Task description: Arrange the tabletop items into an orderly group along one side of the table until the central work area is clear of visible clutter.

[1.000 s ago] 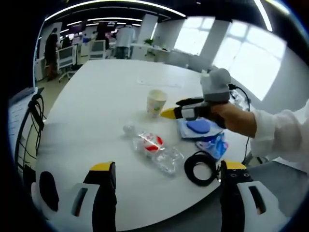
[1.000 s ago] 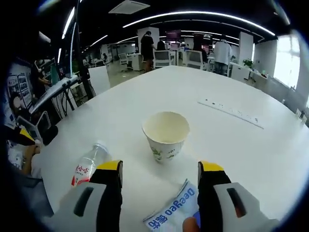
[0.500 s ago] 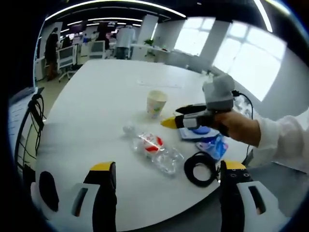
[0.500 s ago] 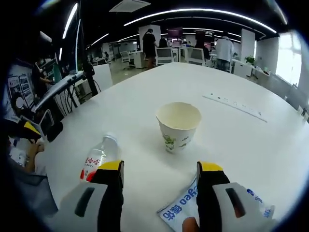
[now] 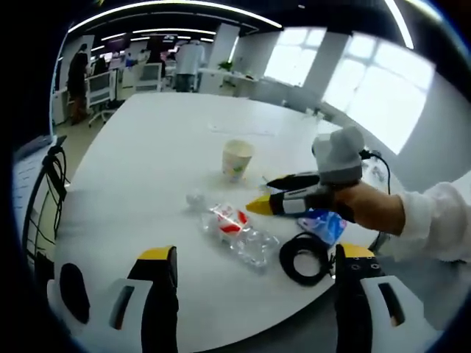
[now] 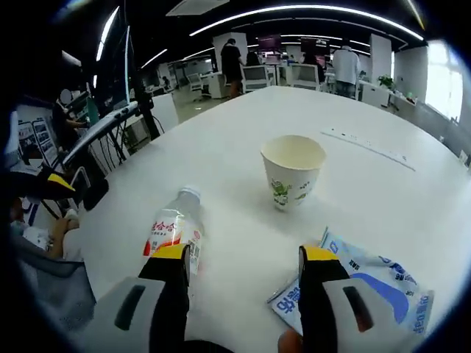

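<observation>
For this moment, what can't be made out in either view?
- Blue packet: left gripper view, partly covered by the right gripper and hand.
- Blue packet's print: right gripper view, partly behind a jaw.
- Plastic bottle: lower end behind the other jaw.
- Paper cup: pattern too small.

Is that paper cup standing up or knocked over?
Standing upright: the paper cup rests on its base on the table, open mouth up.

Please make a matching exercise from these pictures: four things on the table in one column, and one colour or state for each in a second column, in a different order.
Things:
1. paper cup
2. plastic bottle
3. cable coil
4. blue packet

States:
A. black, wound into a ring
B. lying on its side, red label
C. flat, blue and white
D. upright, open top

Pairs: 1-D, 2-B, 3-A, 4-C
</observation>
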The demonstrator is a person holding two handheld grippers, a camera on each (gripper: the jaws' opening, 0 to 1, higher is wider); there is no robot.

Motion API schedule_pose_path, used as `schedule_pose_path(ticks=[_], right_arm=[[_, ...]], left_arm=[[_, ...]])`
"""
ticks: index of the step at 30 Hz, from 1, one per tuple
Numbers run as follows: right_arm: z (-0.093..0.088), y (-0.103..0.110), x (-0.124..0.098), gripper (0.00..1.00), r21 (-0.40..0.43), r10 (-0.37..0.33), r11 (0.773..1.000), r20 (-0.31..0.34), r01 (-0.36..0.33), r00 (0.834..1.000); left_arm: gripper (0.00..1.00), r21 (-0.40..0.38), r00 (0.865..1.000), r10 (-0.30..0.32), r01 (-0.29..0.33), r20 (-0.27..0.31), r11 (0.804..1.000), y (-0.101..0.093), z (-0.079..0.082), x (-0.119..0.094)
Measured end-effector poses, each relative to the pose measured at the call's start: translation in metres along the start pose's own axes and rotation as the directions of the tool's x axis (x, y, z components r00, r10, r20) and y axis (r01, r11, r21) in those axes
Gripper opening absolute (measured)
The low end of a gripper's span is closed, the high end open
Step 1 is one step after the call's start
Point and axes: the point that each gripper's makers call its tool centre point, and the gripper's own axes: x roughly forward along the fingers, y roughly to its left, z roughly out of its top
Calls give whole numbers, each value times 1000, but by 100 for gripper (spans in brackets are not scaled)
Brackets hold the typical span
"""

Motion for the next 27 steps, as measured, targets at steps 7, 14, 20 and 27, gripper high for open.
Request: schedule_pose_path(ticks=[7,14,20,27], right_arm=[[-1,5,-2,57,-2,9,1000,-9,-9,1000],[1,9,-2,57,-1,20,1000,-11,-20,1000],[1,23,-1,57,-4,61,998,-12,-61,998],[1,44,4,56,-18,113,993,-22,-114,993]], left_arm=[[85,1,1000,-2,2,1,1000,0,0,0],[85,2,1000,-4,4,2,1000,-2,1,-2],[85,-1,1000,-4,4,4,1000,-1,1,-2],[85,-4,1000,-2,2,7,1000,-1,2,-2]])
